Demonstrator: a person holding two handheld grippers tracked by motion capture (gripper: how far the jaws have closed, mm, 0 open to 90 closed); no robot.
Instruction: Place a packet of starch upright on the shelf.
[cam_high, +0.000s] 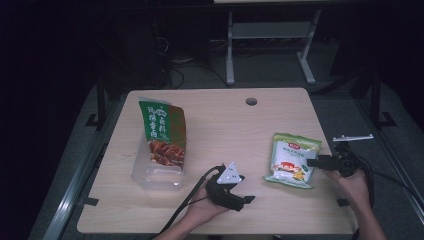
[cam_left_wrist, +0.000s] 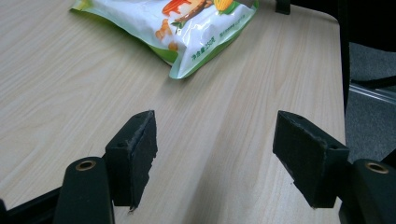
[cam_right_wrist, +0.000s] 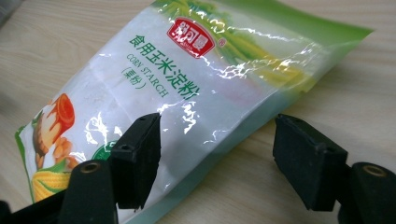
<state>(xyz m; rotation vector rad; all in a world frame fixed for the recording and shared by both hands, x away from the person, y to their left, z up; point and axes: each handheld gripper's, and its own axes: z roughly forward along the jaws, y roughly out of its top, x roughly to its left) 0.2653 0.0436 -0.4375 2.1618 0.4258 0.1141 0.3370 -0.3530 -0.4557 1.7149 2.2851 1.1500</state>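
Observation:
A green and white corn starch bag (cam_high: 291, 156) lies flat on the right half of the wooden table (cam_high: 220, 130). My right gripper (cam_high: 313, 162) reaches in from the right at the bag's right edge. In the right gripper view the corn starch bag (cam_right_wrist: 187, 70) has its edge between the open jaws of the right gripper (cam_right_wrist: 217, 125), with one jaw over the bag and the other over bare table. My left gripper (cam_high: 245, 189) rests low near the table's front middle. Its jaws stand open over bare wood in the left gripper view (cam_left_wrist: 215, 135), with the bag (cam_left_wrist: 187, 23) farther ahead.
A clear plastic bin (cam_high: 142, 176) stands at the left of the table with a green, brown and red food bag (cam_high: 162, 132) upright in it. A round cable hole (cam_high: 251, 101) sits near the far edge. A table frame (cam_high: 270, 35) stands on the floor behind.

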